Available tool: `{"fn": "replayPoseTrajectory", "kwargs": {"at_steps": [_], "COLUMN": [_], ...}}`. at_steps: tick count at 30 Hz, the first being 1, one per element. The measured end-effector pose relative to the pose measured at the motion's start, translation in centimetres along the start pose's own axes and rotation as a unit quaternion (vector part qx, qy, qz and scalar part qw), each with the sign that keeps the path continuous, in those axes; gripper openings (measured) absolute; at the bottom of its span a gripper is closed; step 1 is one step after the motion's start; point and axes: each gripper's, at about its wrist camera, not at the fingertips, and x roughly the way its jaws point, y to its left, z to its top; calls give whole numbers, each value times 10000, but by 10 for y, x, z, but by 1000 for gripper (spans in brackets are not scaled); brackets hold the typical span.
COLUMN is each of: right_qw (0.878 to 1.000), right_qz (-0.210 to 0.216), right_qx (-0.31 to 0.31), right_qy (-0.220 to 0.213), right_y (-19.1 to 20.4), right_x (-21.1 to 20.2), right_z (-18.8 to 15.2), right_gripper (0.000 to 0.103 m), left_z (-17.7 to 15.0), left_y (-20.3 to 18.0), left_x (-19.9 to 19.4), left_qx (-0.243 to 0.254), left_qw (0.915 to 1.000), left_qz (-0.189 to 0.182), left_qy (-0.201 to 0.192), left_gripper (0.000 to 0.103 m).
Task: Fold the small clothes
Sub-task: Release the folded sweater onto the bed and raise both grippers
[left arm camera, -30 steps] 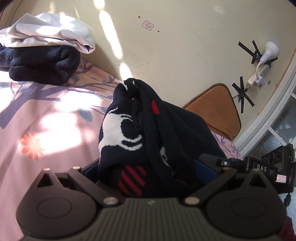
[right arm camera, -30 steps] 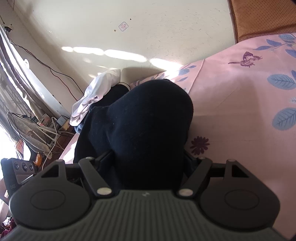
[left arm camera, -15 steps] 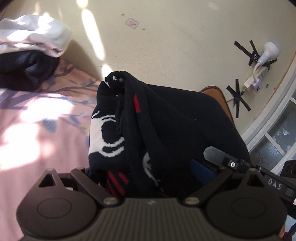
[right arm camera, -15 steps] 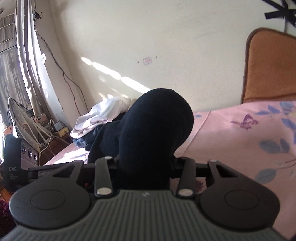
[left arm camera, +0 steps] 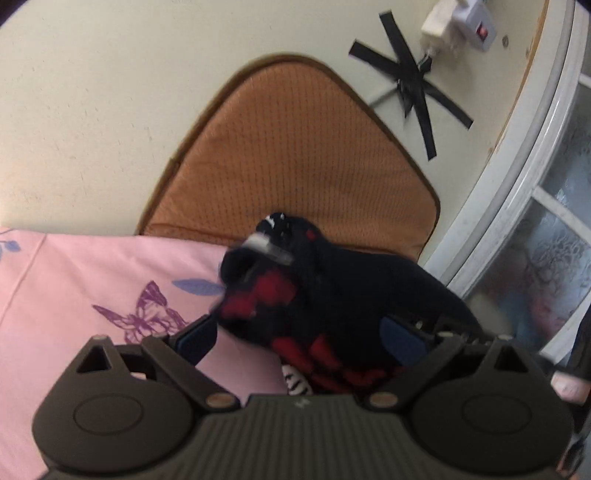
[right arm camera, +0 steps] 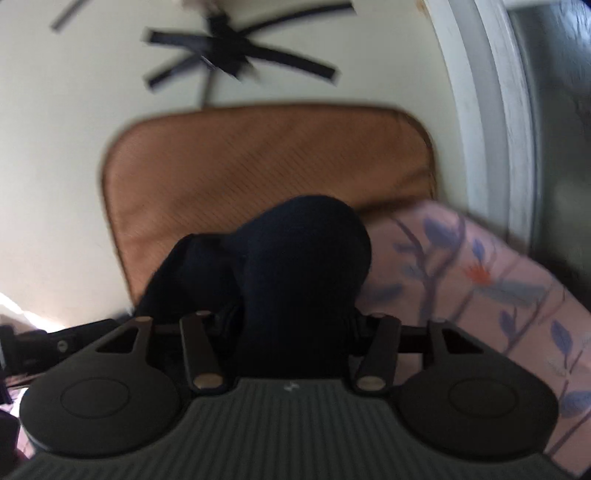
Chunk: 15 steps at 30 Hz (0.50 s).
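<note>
A black knitted garment with red and white patterning (left arm camera: 332, 295) is bunched between the fingers of my left gripper (left arm camera: 295, 336), whose blue pads stand apart around it; it hangs over the pink floral bedsheet (left arm camera: 74, 288). The same garment's plain black part (right arm camera: 303, 258) fills the jaws of my right gripper (right arm camera: 291, 325), which is shut on it. Both grippers hold it up in front of an orange-brown cushion (left arm camera: 295, 158). The right fingertips are hidden by the cloth.
The cushion (right arm camera: 258, 162) leans on a cream wall with black tape crosses (left arm camera: 413, 81) and a white plug adapter (left arm camera: 458, 18). A white window frame (left arm camera: 517, 166) stands at the right. The bed's pink sheet edge (right arm camera: 498, 295) lies at lower right.
Both grippers have swung right with the garment, from facing the pile of folded clothes to facing the cushion and window. The garment hangs lower and more bunched in the left gripper.
</note>
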Motion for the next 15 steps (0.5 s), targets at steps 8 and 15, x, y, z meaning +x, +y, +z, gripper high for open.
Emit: {"fn": "replayPoseTrajectory", "kwargs": {"at_steps": [8,15], "right_qw": [9782,9748], "right_qz": [-174,369], "right_qx": [1180,-79], "right_qy": [-1698,-2198], "right_y": [-40,7], "right_x": [-50,-90], "right_z": [2,-6], "right_gripper": [84,84], "left_z": [-22,-62], "left_y": [12,59], "left_x": [-40,-173], "left_qx": [-27,1005], "left_qw": [9999,9911], "left_qz": [-42,712], "left_qy": [-140,-511], "left_gripper": [99,103]}}
